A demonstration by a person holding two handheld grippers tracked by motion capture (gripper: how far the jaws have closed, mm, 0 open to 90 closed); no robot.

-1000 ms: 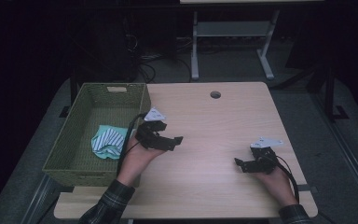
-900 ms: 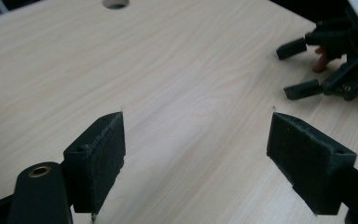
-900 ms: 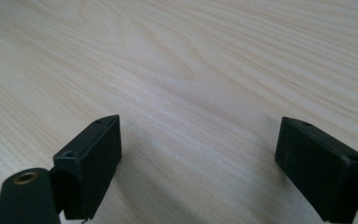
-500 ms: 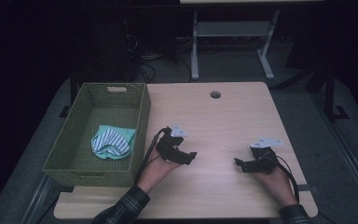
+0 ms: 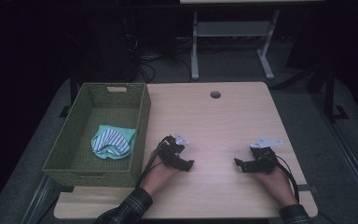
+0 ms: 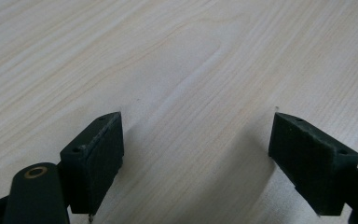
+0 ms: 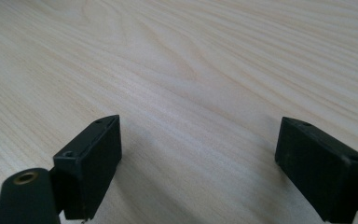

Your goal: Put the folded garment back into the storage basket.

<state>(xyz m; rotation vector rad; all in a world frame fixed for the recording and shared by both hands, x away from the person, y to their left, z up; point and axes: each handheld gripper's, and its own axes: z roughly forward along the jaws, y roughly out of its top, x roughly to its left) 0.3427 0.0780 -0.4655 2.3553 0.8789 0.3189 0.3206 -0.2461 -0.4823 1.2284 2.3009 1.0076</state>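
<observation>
Cloth (image 5: 112, 142), striped white and dark on a mint-green ground, lies bunched on the floor of the woven green basket (image 5: 142, 112) at the left of the table (image 5: 223, 116), well apart from both tools. The left gripper (image 5: 182, 161) rests near the table's near edge just right of the basket, and the right gripper (image 5: 242, 164) sits farther right, each with jaws spread wide over bare wood and holding nothing. Judged from this, the work looks finished, so both are best parked flat and steady, jaws left apart, clear of the basket wall.

Basket (image 5: 77, 158) hides cloth's (image 5: 112, 142) underside (folded)
</observation>
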